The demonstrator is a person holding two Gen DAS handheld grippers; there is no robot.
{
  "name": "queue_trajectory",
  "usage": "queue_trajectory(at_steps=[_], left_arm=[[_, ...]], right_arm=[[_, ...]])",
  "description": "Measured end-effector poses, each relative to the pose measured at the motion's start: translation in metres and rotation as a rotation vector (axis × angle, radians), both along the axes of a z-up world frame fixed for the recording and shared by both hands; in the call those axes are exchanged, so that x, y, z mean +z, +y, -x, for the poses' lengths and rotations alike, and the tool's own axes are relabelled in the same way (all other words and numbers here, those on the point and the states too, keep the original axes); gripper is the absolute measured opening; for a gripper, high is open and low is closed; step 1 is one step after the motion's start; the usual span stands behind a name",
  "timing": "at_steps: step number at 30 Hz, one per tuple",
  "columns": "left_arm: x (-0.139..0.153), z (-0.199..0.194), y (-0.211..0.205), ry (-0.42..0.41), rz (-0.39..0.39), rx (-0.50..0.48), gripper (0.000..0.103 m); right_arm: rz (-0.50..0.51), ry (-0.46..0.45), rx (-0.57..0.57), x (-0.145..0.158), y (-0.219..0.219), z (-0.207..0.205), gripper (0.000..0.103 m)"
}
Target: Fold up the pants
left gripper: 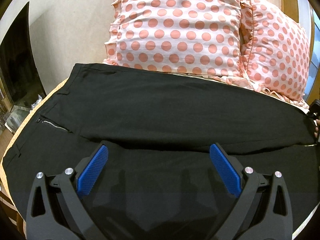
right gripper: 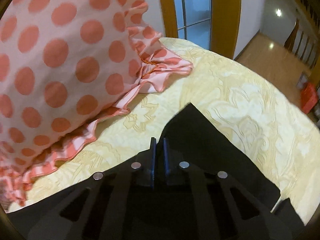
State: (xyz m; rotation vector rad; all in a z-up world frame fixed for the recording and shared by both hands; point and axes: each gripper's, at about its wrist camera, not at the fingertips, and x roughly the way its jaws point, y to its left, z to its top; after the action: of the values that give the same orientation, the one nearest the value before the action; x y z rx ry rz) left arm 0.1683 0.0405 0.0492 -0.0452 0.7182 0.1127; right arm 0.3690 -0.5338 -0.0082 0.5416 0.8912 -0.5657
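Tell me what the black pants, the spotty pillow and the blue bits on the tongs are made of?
Black pants: smooth matte woven cloth, probably a suit-type fabric; it drapes flat, and has a metal zipper.
Polka-dot pillow: thin soft cloth, likely cotton, with ruffled edges.
Blue pads: ribbed rubber or plastic; can't tell which.

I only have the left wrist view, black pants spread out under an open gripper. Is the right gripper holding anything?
Observer: Yes. The right gripper is shut on a corner of the black pants, and the fabric peaks up at its tips.
Operator: What is under that corner?
Observer: A pale yellow floral bedspread, bare beyond the corner.
Operator: Is the pillow touching it?
Observer: No. The pink polka-dot ruffled pillow sits off to the side, with yellow bedspread showing between its ruffle and the held corner.
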Motion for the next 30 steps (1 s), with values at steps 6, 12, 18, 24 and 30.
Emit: queue_trajectory(at_steps=[6,12,18,24,30], left_arm=[[0.005,0.01,-0.001,-0.016,0.001,-0.008,0.101],[0.01,0.02,-0.001,-0.037,0.013,-0.008,0.101],[0.015,0.028,-0.006,-0.054,0.007,-0.02,0.101],[0.019,0.032,-0.007,-0.062,0.009,-0.021,0.101],[0.02,0.036,-0.01,-0.068,-0.009,-0.016,0.101]], right_arm=[[-0.044,-0.185,0.024,0.031,0.005,0.061,0.005],[-0.019,-0.307,0.081,0.05,0.038,0.153,0.005],[-0.072,-0.351,0.066,0.03,0.06,0.231,0.005],[-0.32,-0.371,-0.019,-0.001,0.033,0.25,0.008],[-0.469,-0.395,-0.048,-0.019,0.022,0.25,0.032]])
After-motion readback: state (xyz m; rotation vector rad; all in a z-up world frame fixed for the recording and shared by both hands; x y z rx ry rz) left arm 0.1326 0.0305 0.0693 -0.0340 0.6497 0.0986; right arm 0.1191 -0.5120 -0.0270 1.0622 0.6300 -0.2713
